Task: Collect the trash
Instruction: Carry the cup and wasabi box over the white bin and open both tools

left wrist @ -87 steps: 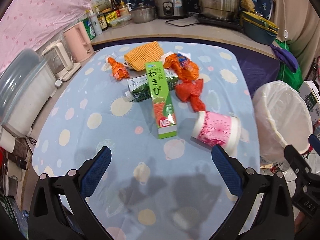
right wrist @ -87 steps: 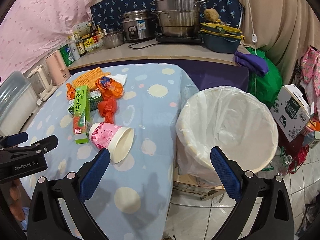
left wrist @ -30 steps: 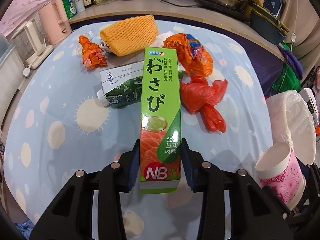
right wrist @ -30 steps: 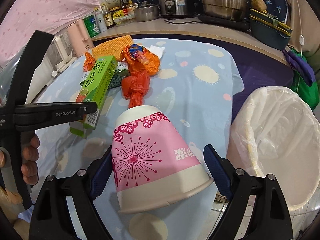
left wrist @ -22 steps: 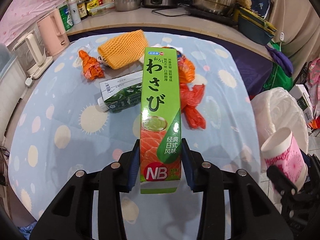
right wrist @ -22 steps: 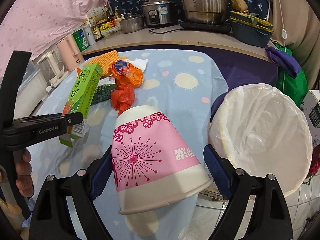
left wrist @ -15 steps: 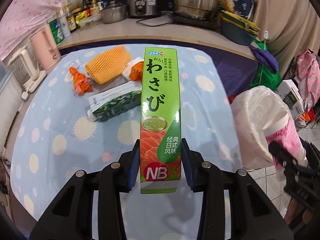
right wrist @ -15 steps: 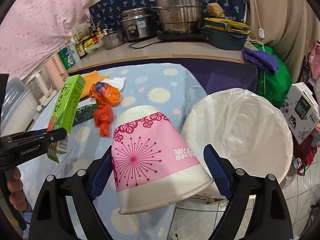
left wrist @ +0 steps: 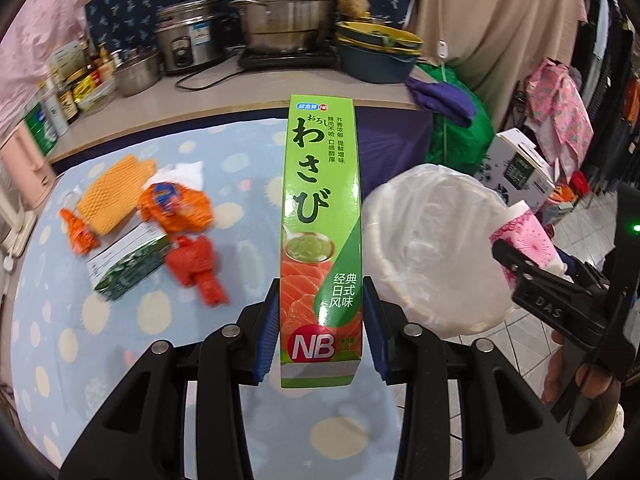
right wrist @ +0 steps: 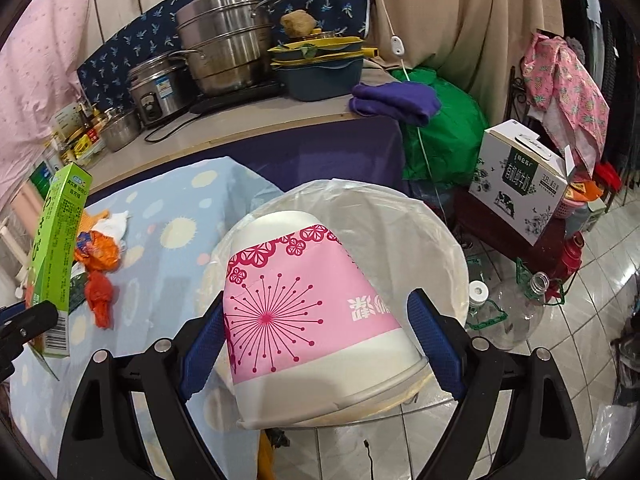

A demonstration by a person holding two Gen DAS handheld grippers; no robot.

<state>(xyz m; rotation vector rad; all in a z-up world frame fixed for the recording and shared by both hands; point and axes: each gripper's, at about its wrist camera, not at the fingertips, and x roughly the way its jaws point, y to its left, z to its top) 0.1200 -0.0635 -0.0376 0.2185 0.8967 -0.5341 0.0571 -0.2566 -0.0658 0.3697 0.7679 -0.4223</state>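
My left gripper [left wrist: 320,328] is shut on the lower end of a long green wasabi box [left wrist: 322,216], held off the table and to the left of the lined trash bin [left wrist: 432,248]. My right gripper [right wrist: 318,344] is shut on a pink and white paper cup [right wrist: 308,312], bottom pointing away, held over the lined trash bin [right wrist: 404,224]. The cup [left wrist: 528,242] and the right gripper also show at the right of the left wrist view. The green box [right wrist: 56,256] shows at the left edge of the right wrist view.
On the blue spotted tablecloth [left wrist: 168,344] lie a yellow foam net [left wrist: 110,190], orange wrappers [left wrist: 176,206], a red bag [left wrist: 198,270] and a green carton [left wrist: 128,266]. Pots [right wrist: 224,52] stand on the counter behind. A milk box [right wrist: 520,188] and empty bottles [right wrist: 516,308] sit on the floor by the bin.
Both grippers have lifted and swung right toward the bin, each still holding its item. The cup now hangs over the bin's mouth; the box has left the table's middle.
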